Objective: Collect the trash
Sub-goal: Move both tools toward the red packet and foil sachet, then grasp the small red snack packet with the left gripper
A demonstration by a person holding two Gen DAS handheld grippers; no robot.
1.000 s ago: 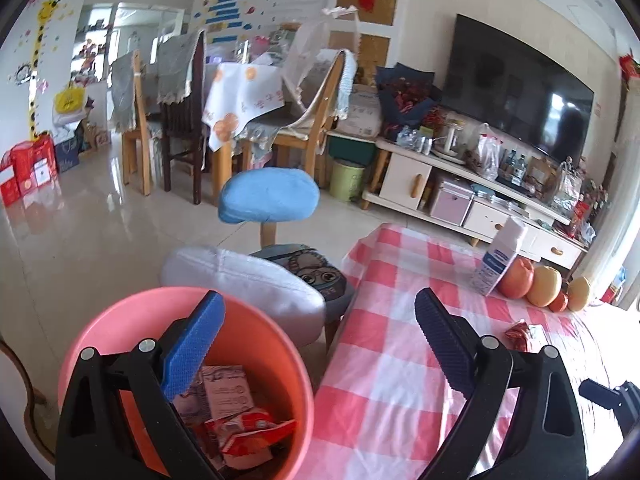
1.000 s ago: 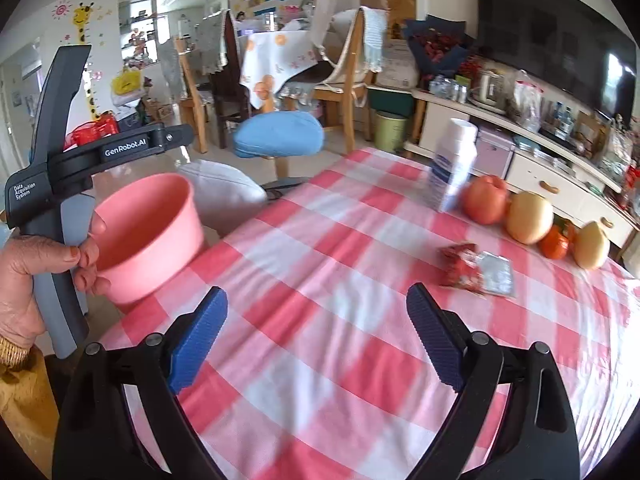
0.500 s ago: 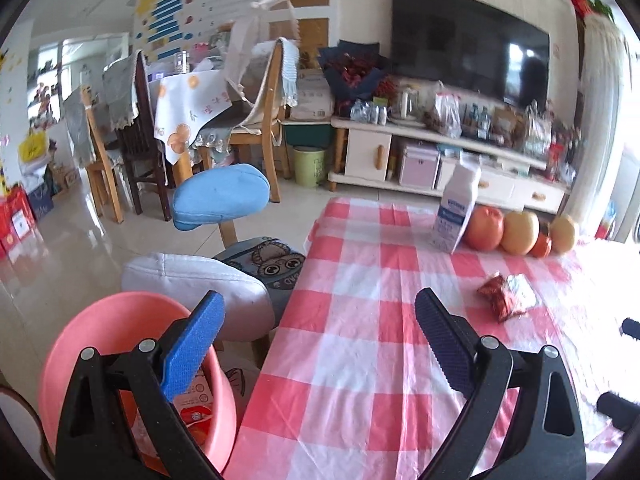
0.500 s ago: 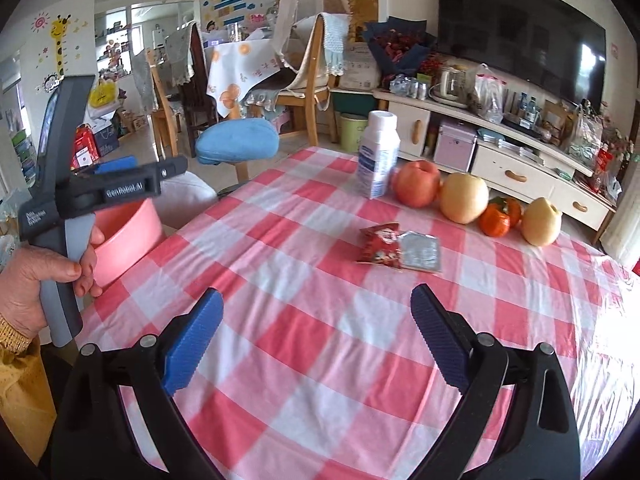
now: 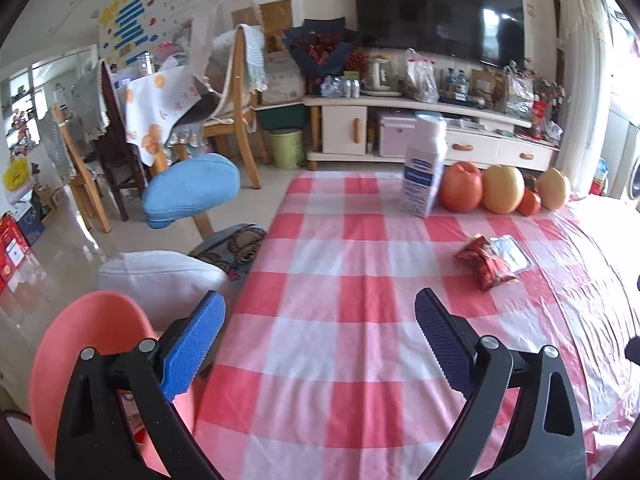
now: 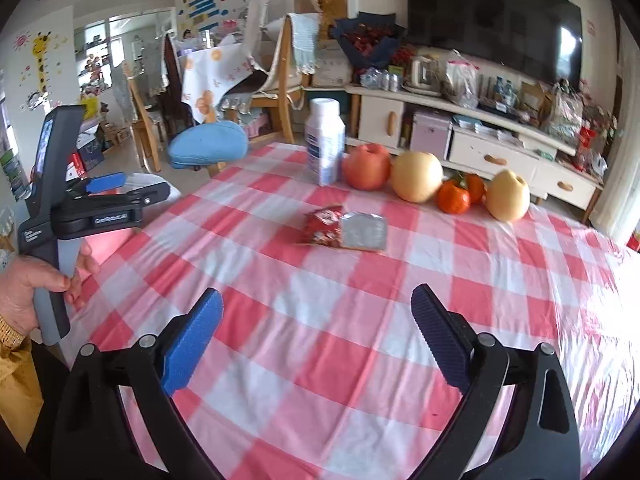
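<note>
Both claws are spread and hold nothing. The right claw [image 6: 316, 336] hangs over the near part of the checked desk [image 6: 500, 280], pointing at the remaining trash: a red snack wrapper [image 6: 322, 226] with a silver foil packet [image 6: 364, 232] touching its right side, lying in the middle of the desk, short of the row of fruit [image 6: 416, 178] and the white bottle [image 6: 324, 140]. The left claw [image 5: 316, 344] sits at the desk's left edge beside the pink bin [image 5: 92, 340], which stands off the desk and seems to hold some wrappers already. The step in hand looks like the approach to the wrapper. Next, the right claw needs to go forward and down, straddle the crumpled red part and close on it, then carry it leftward to the bin.
</note>
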